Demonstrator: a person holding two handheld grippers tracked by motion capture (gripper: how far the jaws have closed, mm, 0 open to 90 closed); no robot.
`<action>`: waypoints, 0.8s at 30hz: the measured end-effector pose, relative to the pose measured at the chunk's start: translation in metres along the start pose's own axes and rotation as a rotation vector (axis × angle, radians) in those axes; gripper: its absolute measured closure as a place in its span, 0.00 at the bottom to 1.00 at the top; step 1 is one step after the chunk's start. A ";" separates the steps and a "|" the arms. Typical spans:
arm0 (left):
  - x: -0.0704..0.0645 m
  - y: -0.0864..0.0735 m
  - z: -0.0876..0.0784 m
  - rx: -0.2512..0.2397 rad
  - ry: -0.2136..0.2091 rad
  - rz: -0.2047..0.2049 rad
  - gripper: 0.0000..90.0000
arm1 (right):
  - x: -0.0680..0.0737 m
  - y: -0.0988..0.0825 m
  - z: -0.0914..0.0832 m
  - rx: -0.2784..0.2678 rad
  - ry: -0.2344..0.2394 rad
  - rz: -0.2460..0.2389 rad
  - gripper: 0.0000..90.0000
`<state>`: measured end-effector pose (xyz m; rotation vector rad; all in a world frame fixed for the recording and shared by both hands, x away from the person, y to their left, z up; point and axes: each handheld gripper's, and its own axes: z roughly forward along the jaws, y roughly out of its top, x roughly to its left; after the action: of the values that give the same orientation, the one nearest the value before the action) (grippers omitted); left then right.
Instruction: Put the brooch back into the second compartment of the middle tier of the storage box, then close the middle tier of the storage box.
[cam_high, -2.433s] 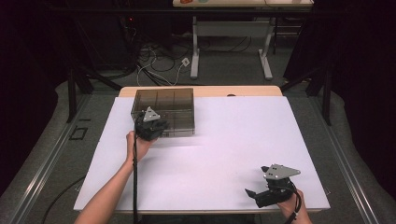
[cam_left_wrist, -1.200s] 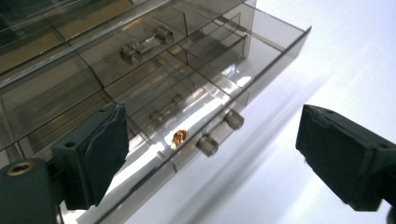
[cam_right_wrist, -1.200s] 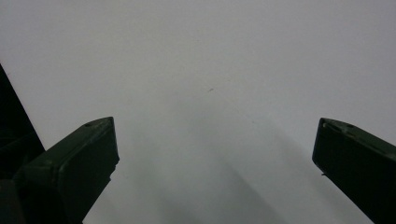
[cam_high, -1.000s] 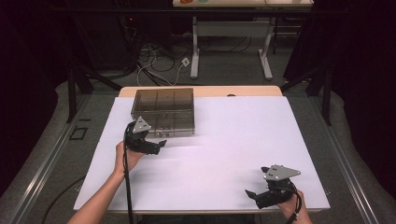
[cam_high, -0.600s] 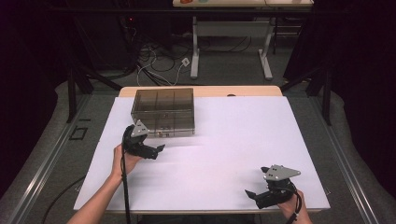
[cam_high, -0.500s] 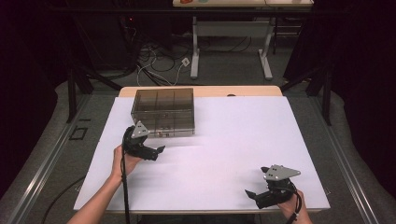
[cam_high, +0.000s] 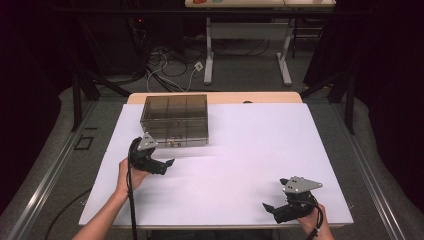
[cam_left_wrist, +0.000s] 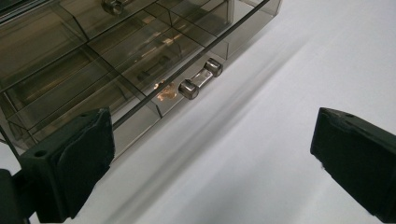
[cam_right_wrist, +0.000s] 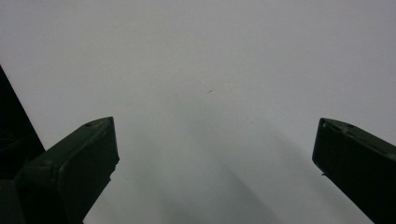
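A smoked, see-through compartment box (cam_high: 175, 120) is seen at the far left of the white tabletop (cam_high: 260, 150), its far edge close to the bare wooden strip behind the white sheet. The box is divided into several cells, and a short clear handle with two metal end caps (cam_left_wrist: 201, 77) is fixed to its near face.

The left gripper (cam_high: 162, 165) is held just in front of the box's near left corner, near it but not touching. Its fingers (cam_left_wrist: 70, 163) are spread wide and released — nothing is held between them. In the left gripper view the handle lies beyond the gap between the fingers, towards the left one, with bare tabletop between the fingers and the box.

The right gripper (cam_high: 272, 210) is held at the near right corner of the tabletop, well apart from the box. Its fingers (cam_right_wrist: 74, 168) are likewise spread and released — only plain white tabletop is seen between them. A cable (cam_high: 132, 200) trails from the left gripper along the person's forearm towards the near edge.
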<state>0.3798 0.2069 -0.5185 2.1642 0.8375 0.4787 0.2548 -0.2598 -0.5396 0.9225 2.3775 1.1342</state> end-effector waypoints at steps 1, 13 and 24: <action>0.000 -0.001 0.000 0.004 0.003 0.004 0.00 | 0.000 0.000 0.000 -0.003 0.000 0.000 0.00; -0.002 0.001 0.000 0.001 -0.001 0.001 0.00 | 0.000 0.000 0.000 -0.009 -0.001 0.004 0.00; -0.003 0.003 0.000 0.027 -0.002 -0.004 0.07 | 0.000 0.000 0.000 -0.004 -0.002 0.001 0.00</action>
<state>0.3789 0.2034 -0.5168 2.1863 0.8519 0.4654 0.2550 -0.2600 -0.5394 0.9236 2.3723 1.1370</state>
